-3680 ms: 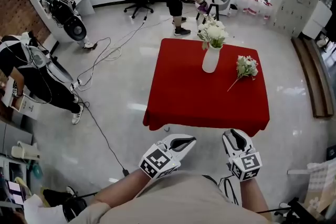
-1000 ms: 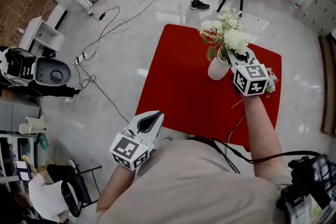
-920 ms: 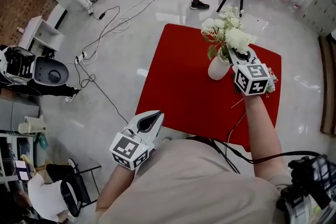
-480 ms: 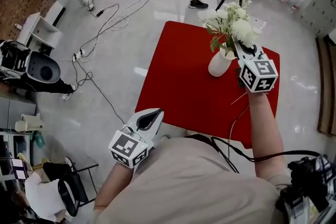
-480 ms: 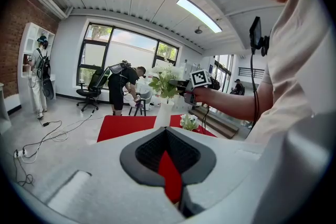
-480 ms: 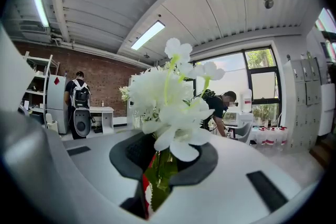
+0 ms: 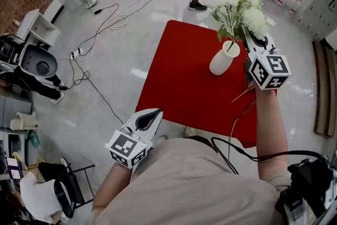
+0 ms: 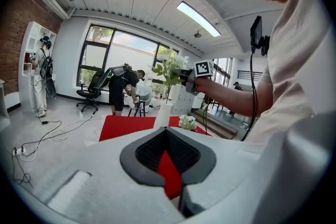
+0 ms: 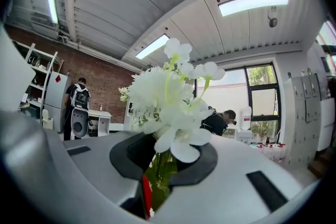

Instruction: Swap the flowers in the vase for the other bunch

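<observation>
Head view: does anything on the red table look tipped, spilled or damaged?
Nothing stands out. The white vase stands upright on the red table, the right gripper clamps the white bunch above it, and the other bunch lies on the table.

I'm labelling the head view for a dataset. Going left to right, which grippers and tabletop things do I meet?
left gripper → white vase → right gripper, jaws closed on the flower bunch
</observation>
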Motion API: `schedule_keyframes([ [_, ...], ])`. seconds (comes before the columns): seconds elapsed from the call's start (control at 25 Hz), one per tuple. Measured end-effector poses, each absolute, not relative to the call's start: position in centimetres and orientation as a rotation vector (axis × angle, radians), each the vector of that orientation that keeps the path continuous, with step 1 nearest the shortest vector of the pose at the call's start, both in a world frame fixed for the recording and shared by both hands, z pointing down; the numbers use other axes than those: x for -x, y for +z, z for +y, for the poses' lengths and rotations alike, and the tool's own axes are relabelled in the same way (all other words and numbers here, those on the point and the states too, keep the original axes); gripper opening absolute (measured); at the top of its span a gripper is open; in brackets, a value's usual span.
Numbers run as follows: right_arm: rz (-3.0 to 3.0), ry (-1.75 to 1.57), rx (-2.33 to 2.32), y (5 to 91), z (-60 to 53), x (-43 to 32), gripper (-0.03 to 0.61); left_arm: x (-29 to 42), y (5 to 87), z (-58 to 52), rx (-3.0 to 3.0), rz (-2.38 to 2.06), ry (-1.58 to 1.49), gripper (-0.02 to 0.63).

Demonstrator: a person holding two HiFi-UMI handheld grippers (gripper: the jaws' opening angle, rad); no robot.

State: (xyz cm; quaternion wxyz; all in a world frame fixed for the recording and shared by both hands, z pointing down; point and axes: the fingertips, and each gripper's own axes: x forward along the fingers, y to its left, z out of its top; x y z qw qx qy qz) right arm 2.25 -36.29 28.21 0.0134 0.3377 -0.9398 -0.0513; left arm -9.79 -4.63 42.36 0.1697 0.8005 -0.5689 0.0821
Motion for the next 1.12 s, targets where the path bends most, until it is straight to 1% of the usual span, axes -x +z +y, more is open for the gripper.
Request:
schedule_keyframes([
  [0.24,-2.969,-0.294,-1.042,24.7,-30.3,0.9,0.08,13.0,43.6,-0.2,-2.291,-1.616,0.208,0.006],
  [0.56,-3.003,-0.313,-0.968,21.7,-26.8,1.7,0.078,12.6,42.7,0.4,-2.311,-1.608,0.193,0.006],
  [0.8,-2.982,-0.204,-0.879,23.0,-26.9,2.3,0.074,11.3,41.4,-0.4,-2.308,-1.6,0.193,0.006],
  [1.12,-2.924,0.0,-0.765,28.2,-24.3,5.5,0.072,12.2,41.3,2.1,-2.297,-1.616,0.198,0.008],
])
